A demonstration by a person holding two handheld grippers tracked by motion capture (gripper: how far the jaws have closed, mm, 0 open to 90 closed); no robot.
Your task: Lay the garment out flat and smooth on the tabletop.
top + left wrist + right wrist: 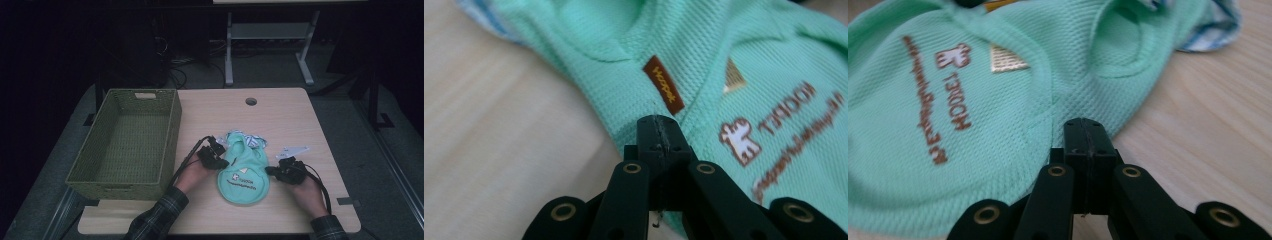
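At the near edge of the table (pixel 280 220) the person's two forearms came in, each hand carrying a gripper. The left gripper (pixel 216 150) sat at the left edge of a small mint-green garment (pixel 243 175), and the right gripper (pixel 272 171) at its right edge. In the left gripper view the black jaws stood pressed together at the green knit beside a seam, just below a brown woven label (pixel 664 84); whether any cloth was pinched between them could not be told. In the right gripper view the jaws were likewise closed tight, tips at the garment's hem near the bare wood, and again no held fold could be made out. The garment lay flat, printed side up, near the middle of the table, with a striped blue-and-white piece (pixel 254 142) showing at its far end. Farther off on the left stood an empty green woven basket (pixel 172 127), its right wall near the garment. Judged from this, the step in hand was taking hold of both sides of the garment. The next move would call for a confirmed pinch on each edge, then an even lift and carry leftward over the basket's wall.
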